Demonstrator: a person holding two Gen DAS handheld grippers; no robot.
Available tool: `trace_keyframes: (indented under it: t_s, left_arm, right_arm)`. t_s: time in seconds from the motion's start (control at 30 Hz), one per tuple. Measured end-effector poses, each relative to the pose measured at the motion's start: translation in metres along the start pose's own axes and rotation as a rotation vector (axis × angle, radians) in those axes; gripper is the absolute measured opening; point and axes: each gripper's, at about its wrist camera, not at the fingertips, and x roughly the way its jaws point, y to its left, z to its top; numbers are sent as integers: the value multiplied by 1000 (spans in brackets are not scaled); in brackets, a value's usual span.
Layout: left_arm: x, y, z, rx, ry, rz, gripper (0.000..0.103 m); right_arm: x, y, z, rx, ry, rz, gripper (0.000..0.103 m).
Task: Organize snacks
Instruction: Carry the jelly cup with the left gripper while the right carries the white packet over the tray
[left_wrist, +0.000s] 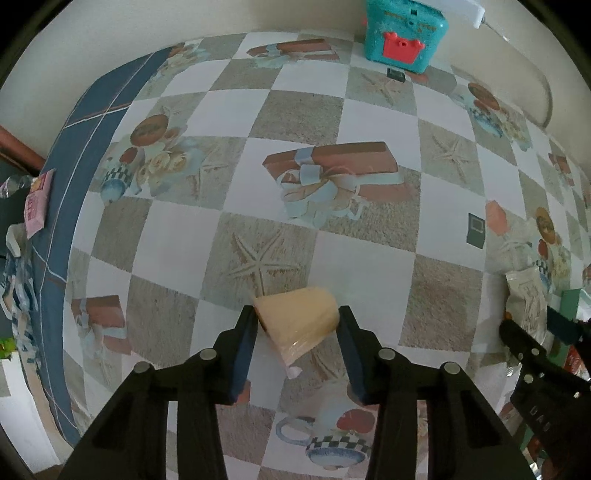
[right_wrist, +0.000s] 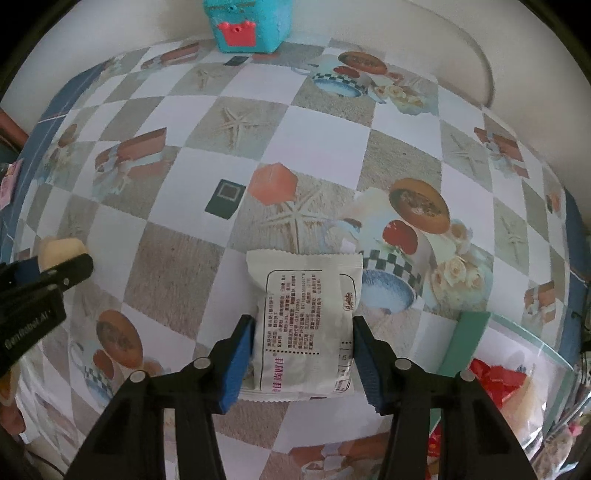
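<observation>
Left tool (left_wrist: 297, 328) clenched on a pale wrapped snack (left_wrist: 299, 319), pads touching both its sides, low over a starfish square of the checkered bench (left_wrist: 303, 118). Right tool (right_wrist: 303, 354) clamped around a white printed packet (right_wrist: 306, 325), pads against its edges. Just right of it, a clear bin (right_wrist: 469, 339) with red wrappers. Far back, a teal toy box (right_wrist: 245, 22).
</observation>
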Motion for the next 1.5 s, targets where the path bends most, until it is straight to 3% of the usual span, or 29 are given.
trace_keyframes:
  t_s: [0.2,0.63,1.03,1.2,1.33,1.5]
  left_arm:
    - [-18,5,-17,-47,-47,-5,43]
    - [-62,1,-57,-114,-112,-101,43]
    - [-96,-37,-94,-143,-178,-194,43]
    - [-106,-71,-107,-85,-205,-217,43]
    - [-119,-122,-120,61,-220,-287,43]
    - [-130,-198,-136,246,-200,-373,43]
  right_arm:
    - [-26,3,-19,23,-69,15,55]
    - [-74,6,-72,57,-202,-3,55]
    - [-98,-34,-129,286,-272,2,55]
    - [-100,-68,-157,389,-293,-2,55]
    - [-95,-118,-186,505,-264,-118,55]
    - [-94,-184,-214,658,-240,-162,55]
